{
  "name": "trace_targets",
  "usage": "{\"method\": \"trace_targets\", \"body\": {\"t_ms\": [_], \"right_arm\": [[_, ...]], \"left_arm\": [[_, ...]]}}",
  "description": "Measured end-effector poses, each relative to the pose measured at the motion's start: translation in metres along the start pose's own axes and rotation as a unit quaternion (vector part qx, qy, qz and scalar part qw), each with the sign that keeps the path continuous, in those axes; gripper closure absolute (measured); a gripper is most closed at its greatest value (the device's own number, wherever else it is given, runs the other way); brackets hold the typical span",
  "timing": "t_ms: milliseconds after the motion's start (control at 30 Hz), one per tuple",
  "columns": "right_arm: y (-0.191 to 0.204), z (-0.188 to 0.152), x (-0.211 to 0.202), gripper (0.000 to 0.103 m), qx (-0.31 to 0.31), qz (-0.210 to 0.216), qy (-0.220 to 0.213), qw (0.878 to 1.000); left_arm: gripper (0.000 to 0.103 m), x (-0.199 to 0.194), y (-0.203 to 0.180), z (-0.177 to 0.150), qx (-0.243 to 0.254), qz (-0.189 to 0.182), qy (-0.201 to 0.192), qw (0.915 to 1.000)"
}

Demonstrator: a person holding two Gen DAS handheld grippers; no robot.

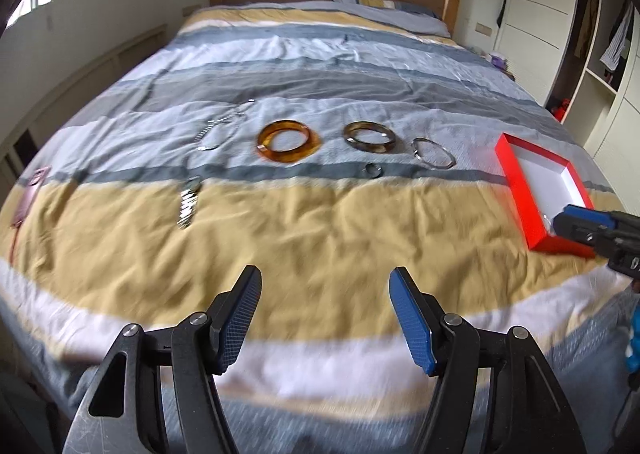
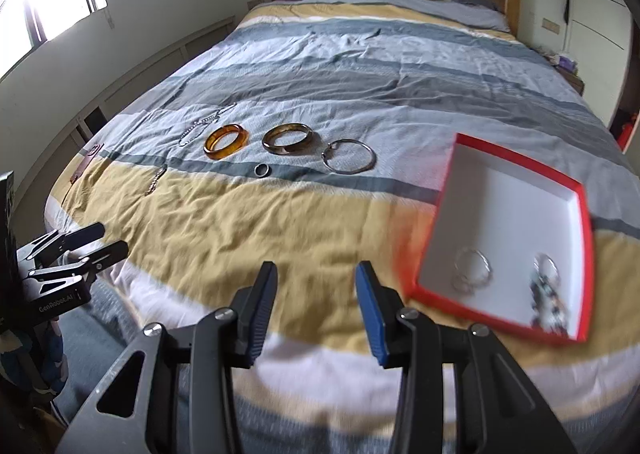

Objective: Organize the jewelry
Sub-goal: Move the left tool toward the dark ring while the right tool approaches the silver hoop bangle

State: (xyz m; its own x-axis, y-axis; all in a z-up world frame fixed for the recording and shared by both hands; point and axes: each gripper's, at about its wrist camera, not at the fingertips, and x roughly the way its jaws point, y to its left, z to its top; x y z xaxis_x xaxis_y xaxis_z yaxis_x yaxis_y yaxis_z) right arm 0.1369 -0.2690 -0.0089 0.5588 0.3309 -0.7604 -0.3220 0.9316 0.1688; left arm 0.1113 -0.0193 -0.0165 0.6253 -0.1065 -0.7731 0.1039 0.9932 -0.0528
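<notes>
Four bangles [image 1: 289, 141] — one red tray [image 2: 516, 189] — one ring [image 2: 262, 169].

Near edge of bed open; jewelry row and box crowd the middle and right.

Yellow band of the bedspread [image 2: 224, 221] bare between both spread-jawed grippers and the row: chain [image 2: 202, 125], amber bangle [image 2: 226, 141], brown bangle [image 2: 291, 138], silver bangle [image 2: 349, 156], small ring [image 2: 262, 169] just in front. Gaps between bangles narrow. Bracelet [image 1: 187, 205] lies alone, left. Red box [image 2: 440, 197] blocks the right side; its far half is bare, near corners hold pieces.
</notes>
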Motion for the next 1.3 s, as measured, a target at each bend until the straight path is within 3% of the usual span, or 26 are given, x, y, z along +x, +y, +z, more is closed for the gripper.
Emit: {"method": "trace_targets", "body": {"t_ms": [200, 367, 700, 833, 1000, 1200, 1300], "right_arm": [[-0.006, 0.030, 0.041, 0.064, -0.005, 0.011, 0.010, 1.000], [-0.014, 0.049, 0.067, 0.064, -0.006, 0.015, 0.018, 1.000], [-0.024, 0.075, 0.107, 0.064, -0.007, 0.021, 0.025, 0.999], [-0.027, 0.079, 0.119, 0.064, -0.001, 0.025, 0.029, 0.999], [-0.025, 0.085, 0.135, 0.064, 0.005, 0.033, 0.037, 0.999], [-0.022, 0.095, 0.158, 0.065, 0.021, 0.045, 0.048, 0.998], [-0.023, 0.100, 0.171, 0.071, 0.034, 0.042, 0.053, 0.997]], "left_arm": [[0.044, 0.052, -0.016, 0.040, 0.025, -0.027, 0.013, 0.9992], [0.049, 0.098, -0.024, 0.068, 0.016, -0.050, 0.028, 0.9982], [0.058, 0.156, -0.030, 0.085, 0.023, -0.050, 0.055, 0.9970], [0.062, 0.168, -0.032, 0.086, 0.026, -0.049, 0.057, 0.9968], [0.083, 0.171, -0.028, 0.085, 0.023, -0.054, 0.053, 0.9969], [0.083, 0.166, -0.023, 0.083, 0.016, -0.073, 0.048, 0.9961], [0.083, 0.163, -0.022, 0.082, 0.016, -0.079, 0.044, 0.9958]]}}
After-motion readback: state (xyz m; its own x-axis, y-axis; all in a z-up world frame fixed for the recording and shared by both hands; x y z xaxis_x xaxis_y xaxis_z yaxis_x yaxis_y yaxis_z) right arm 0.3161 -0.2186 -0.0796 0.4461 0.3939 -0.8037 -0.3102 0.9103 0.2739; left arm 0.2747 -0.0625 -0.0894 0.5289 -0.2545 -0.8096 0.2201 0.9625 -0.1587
